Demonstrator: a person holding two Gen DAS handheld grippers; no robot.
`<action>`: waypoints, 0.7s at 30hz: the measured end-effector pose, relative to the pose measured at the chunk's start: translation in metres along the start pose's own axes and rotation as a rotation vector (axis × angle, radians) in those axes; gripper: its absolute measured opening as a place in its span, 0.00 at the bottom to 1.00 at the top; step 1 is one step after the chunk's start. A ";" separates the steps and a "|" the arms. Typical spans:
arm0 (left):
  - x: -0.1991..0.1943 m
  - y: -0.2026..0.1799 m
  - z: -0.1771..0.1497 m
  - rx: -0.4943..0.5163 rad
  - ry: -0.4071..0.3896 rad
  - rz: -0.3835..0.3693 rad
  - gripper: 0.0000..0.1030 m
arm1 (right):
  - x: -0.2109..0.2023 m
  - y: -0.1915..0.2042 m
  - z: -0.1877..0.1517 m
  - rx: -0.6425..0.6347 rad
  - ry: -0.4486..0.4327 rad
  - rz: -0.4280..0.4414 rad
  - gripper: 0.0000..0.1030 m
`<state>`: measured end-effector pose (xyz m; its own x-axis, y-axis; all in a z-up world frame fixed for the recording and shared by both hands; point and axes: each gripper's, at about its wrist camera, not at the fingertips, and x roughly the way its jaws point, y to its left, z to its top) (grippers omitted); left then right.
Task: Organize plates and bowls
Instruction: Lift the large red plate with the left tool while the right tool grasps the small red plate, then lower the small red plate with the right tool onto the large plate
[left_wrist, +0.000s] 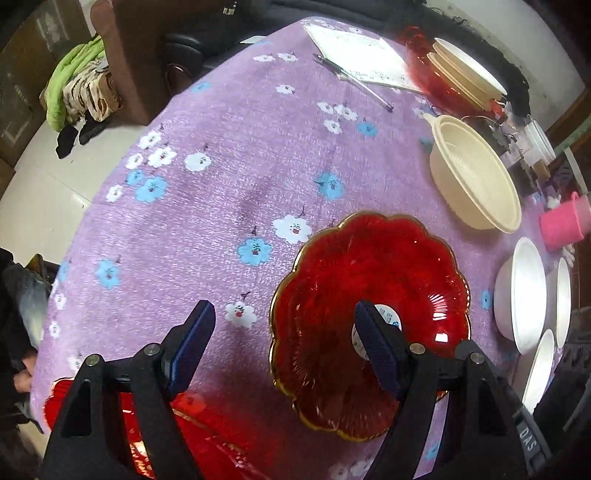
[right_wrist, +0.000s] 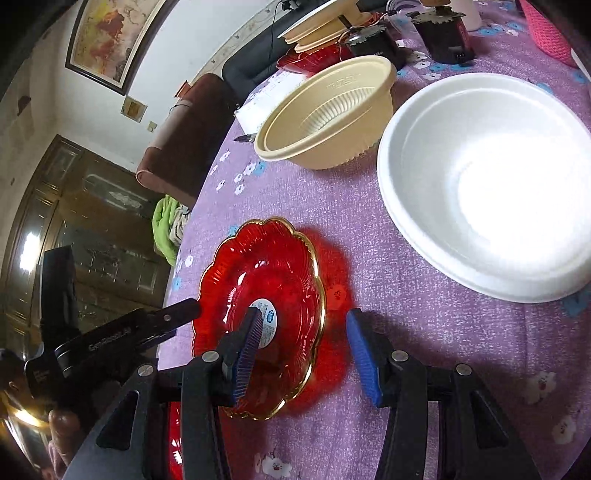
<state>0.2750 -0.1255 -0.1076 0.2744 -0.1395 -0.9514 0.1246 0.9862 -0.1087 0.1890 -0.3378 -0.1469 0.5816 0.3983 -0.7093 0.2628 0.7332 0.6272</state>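
Note:
A red scalloped glass plate (left_wrist: 369, 295) with a gold rim and a round sticker lies on the purple flowered tablecloth (left_wrist: 221, 147). My left gripper (left_wrist: 284, 332) is open; its right finger hangs over the plate's middle, its left finger over bare cloth. In the right wrist view the same plate (right_wrist: 273, 269) lies under my open right gripper (right_wrist: 303, 350), whose jaws straddle the plate's right rim. A cream bowl (left_wrist: 476, 173) (right_wrist: 328, 110) and white foam bowls (left_wrist: 524, 295) (right_wrist: 491, 181) stand beyond. Another red plate (left_wrist: 122, 435) lies under the left gripper.
At the far side are a stack of cream bowls on red plates (left_wrist: 454, 74), a notepad (left_wrist: 362, 55) with a pen (left_wrist: 354, 83), a pink cup (left_wrist: 565, 221) and small electronic parts (right_wrist: 447, 37). The table edge (right_wrist: 184, 236) curves along the left.

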 end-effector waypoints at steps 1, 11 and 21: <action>0.003 0.000 0.001 0.000 0.004 0.002 0.76 | 0.001 0.000 -0.001 -0.005 -0.002 -0.003 0.48; 0.015 0.000 -0.006 0.000 0.002 -0.025 0.76 | 0.012 0.000 -0.003 0.004 -0.001 0.007 0.48; 0.017 -0.006 -0.011 0.012 -0.011 -0.024 0.39 | 0.015 0.010 -0.006 -0.044 -0.026 -0.010 0.50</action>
<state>0.2680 -0.1324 -0.1266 0.2817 -0.1638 -0.9454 0.1431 0.9815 -0.1275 0.1955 -0.3213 -0.1530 0.5989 0.3773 -0.7064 0.2344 0.7608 0.6052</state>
